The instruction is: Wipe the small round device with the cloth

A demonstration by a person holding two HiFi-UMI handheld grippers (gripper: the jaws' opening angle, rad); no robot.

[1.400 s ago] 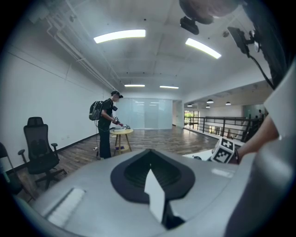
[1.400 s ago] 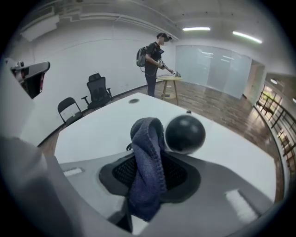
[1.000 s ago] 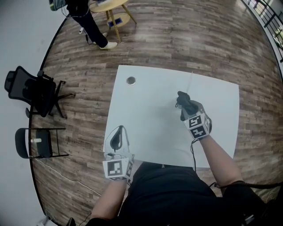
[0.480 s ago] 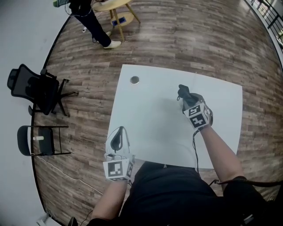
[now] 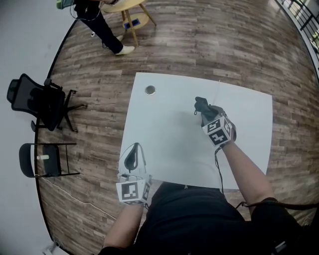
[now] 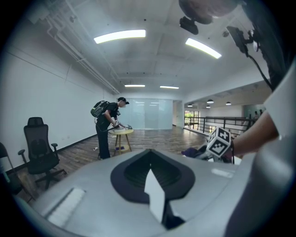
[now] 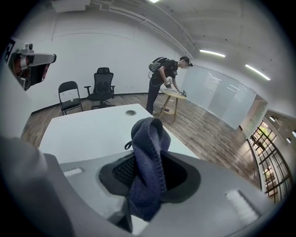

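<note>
The small round device point(image 5: 150, 90) lies near the far left corner of the white table point(image 5: 169, 139); the right gripper view shows the device point(image 7: 131, 112) well ahead of the jaws. My right gripper point(image 5: 202, 110) hangs over the middle of the table, shut on a dark blue cloth point(image 5: 201, 104) that bunches up between its jaws. The cloth point(image 7: 148, 166) hides the fingertips in the right gripper view. My left gripper point(image 5: 133, 148) sits at the table's near left edge with its jaws together and nothing between them.
A black office chair point(image 5: 35, 102) and a folding chair point(image 5: 42, 160) stand on the wood floor to the left. A person point(image 5: 99, 25) bends over a small round wooden table point(image 5: 124, 7) beyond the far edge. A railing point(image 5: 304, 20) runs at the far right.
My right gripper has shifted a little to the left and farther across the table, cloth still in it. The left gripper has stayed put.
</note>
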